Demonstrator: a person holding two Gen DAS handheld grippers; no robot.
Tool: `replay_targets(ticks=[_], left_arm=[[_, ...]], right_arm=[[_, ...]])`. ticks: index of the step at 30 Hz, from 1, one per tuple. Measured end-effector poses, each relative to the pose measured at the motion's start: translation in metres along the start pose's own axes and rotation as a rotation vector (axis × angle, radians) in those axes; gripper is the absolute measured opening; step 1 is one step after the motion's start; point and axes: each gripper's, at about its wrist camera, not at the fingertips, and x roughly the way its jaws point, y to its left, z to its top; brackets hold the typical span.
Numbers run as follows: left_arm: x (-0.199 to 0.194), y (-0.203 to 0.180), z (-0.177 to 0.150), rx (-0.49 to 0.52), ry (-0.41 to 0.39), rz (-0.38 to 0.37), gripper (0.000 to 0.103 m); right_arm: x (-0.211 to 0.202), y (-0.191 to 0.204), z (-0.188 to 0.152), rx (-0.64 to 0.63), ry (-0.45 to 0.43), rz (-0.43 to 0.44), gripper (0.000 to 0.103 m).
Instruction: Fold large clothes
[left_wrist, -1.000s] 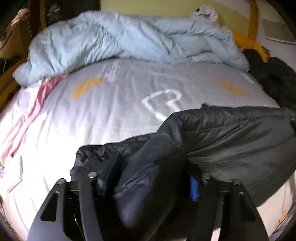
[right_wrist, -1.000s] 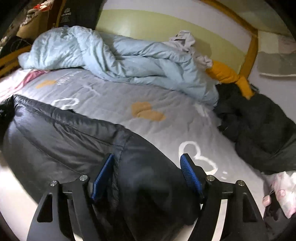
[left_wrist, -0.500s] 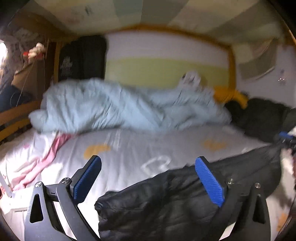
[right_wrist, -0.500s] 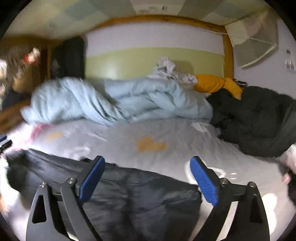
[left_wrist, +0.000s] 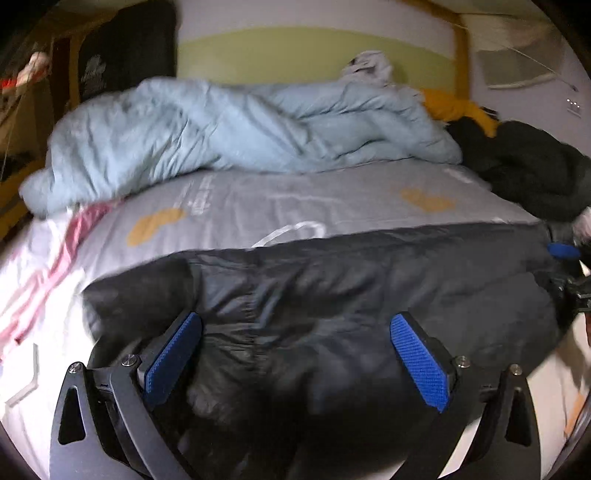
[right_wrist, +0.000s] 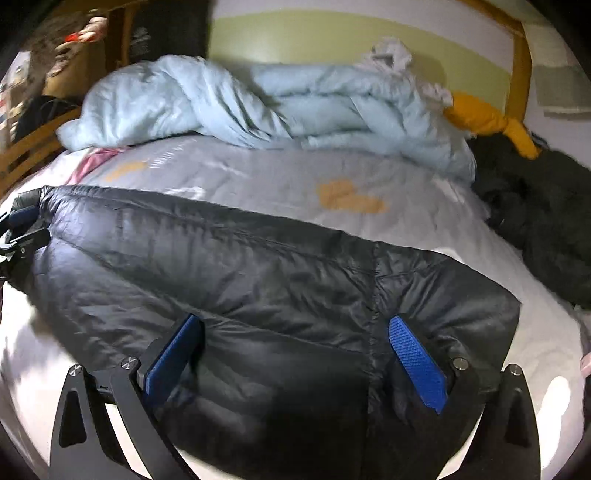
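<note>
Grey bedsheet (left_wrist: 332, 199), smooth cotton printed with mustard blobs and white outlines, covers the bed; a green and white striped wall stands at the far side. At far left a pink-striped cloth (left_wrist: 55, 266) lies flat by the bed edge. Along the far side sprawls a crumpled pale-blue duvet (left_wrist: 240, 129), soft and deeply creased, with a mustard garment (right_wrist: 491, 122) at its right end. Far right, a dark fleecy heap (right_wrist: 543, 206). Across the near part of the bed lies the black puffer jacket (right_wrist: 240, 266), glossy, quilted in stitched seams, spread in a broad band from left to right. Left gripper (left_wrist: 295, 354) and right gripper (right_wrist: 295, 354) stand over it with ribbed blue pads (left_wrist: 421, 365) spread wide, clamping nothing.
</note>
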Motion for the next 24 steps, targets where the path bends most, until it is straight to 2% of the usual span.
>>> replay_targets(ticks=[4, 9, 12, 17, 24], left_arm=[[0.026, 0.022, -0.009, -0.109, -0.007, -0.053, 0.102], [0.045, 0.019, -0.021, -0.116, 0.026, -0.009, 0.103], [0.048, 0.014, -0.027, -0.116, 0.021, 0.015, 0.103], [0.05, 0.014, -0.026, -0.12, 0.029, 0.025, 0.103], [0.052, 0.012, -0.026, -0.132, 0.049, 0.042, 0.103]], right_arm=[[0.027, -0.017, 0.004, 0.087, 0.05, 0.035, 0.103], [0.053, -0.021, 0.002, 0.13, 0.092, 0.052, 0.103], [0.057, -0.016, 0.001, 0.121, 0.091, 0.033, 0.103], [0.06, -0.015, 0.003, 0.123, 0.139, 0.018, 0.103], [0.057, -0.013, -0.001, 0.102, 0.14, 0.009, 0.103]])
